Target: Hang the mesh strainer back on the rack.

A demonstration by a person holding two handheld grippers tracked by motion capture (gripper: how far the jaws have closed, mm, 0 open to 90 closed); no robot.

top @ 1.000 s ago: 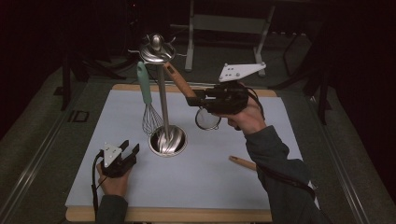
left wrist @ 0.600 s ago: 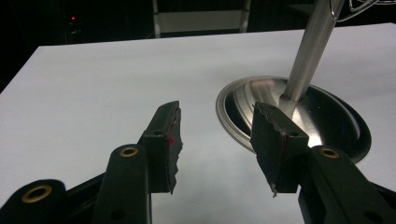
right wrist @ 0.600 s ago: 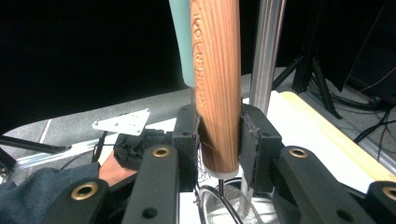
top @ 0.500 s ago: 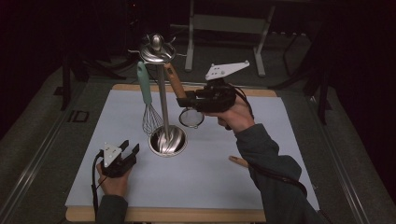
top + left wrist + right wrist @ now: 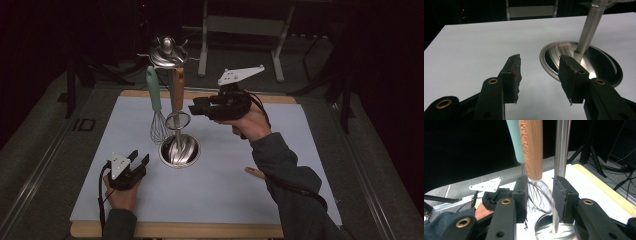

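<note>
Left black two-jaw gripper (image 5: 139,161) sat low near the person's side of the table, held in the left hand (image 5: 120,192) with the forearm coming in from the bottom edge; jaws stood apart with nothing between the pads (image 5: 512,75). Right black two-jaw gripper (image 5: 196,108) was held raised and roughly level in the right hand (image 5: 252,125), dark sleeve (image 5: 295,195) angling in from the lower right, jaws pointing toward the left side. Its jaws had just been opening, pads (image 5: 560,197) not pressing on anything.
</note>
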